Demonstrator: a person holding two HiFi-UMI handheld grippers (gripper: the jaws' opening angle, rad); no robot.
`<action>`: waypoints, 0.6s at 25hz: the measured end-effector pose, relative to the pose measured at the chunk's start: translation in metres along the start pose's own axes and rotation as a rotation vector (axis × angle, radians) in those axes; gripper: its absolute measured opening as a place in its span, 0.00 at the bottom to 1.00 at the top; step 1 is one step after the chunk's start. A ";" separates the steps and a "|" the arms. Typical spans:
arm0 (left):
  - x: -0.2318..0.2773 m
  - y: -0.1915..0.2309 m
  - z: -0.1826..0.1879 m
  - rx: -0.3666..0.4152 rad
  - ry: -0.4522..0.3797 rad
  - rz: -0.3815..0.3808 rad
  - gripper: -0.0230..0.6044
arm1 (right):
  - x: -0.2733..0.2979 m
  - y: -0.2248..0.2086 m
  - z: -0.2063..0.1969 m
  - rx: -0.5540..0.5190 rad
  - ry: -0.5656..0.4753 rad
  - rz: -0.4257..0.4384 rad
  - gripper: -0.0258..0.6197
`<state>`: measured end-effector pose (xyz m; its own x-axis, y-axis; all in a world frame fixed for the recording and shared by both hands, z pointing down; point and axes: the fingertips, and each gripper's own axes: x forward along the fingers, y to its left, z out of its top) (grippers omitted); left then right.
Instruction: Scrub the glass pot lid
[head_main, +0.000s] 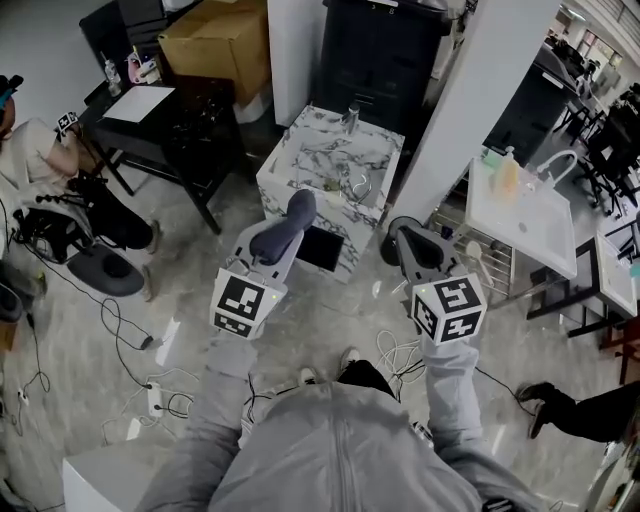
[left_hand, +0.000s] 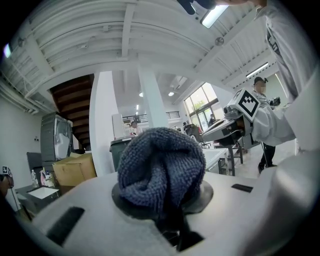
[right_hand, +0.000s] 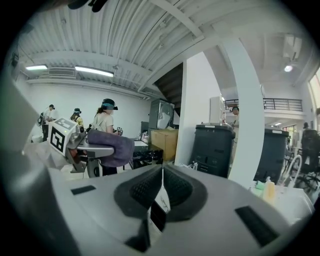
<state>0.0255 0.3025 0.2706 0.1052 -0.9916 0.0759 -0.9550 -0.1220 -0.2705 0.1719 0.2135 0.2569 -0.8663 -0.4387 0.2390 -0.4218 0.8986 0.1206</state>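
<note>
My left gripper (head_main: 298, 212) is held at chest height, shut on a bunched blue-grey cloth (left_hand: 160, 165) that fills the space between its jaws and hides the fingertips. The same cloth (right_hand: 109, 147) also shows from the right gripper view, out to the left. My right gripper (head_main: 402, 236) is held level beside it, and its jaws (right_hand: 162, 175) are pressed together with nothing between them. Ahead stands a small marble-patterned counter (head_main: 300, 150). A round, glassy ring-shaped thing (head_main: 357, 186) lies on it, perhaps the pot lid. Both grippers are well short of the counter.
A small bottle (head_main: 352, 115) stands at the counter's far edge. A white sink table (head_main: 520, 220) with a soap bottle (head_main: 507, 175) is at the right, beyond a white pillar (head_main: 480, 100). Cables (head_main: 150, 385) trail over the floor at left, near a seated person (head_main: 45, 150) and a black desk (head_main: 170, 120).
</note>
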 end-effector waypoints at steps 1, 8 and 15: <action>0.000 0.003 -0.003 -0.006 0.001 0.001 0.17 | 0.003 0.000 -0.001 0.001 0.005 -0.001 0.09; 0.021 0.027 -0.016 -0.008 0.004 -0.005 0.17 | 0.033 -0.010 -0.002 -0.001 0.005 -0.004 0.09; 0.074 0.063 -0.021 0.011 0.011 0.001 0.17 | 0.086 -0.049 0.003 0.012 -0.010 0.001 0.09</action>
<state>-0.0328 0.2223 0.2792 0.1008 -0.9912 0.0861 -0.9520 -0.1213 -0.2811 0.1170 0.1314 0.2683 -0.8693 -0.4379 0.2294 -0.4242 0.8990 0.1086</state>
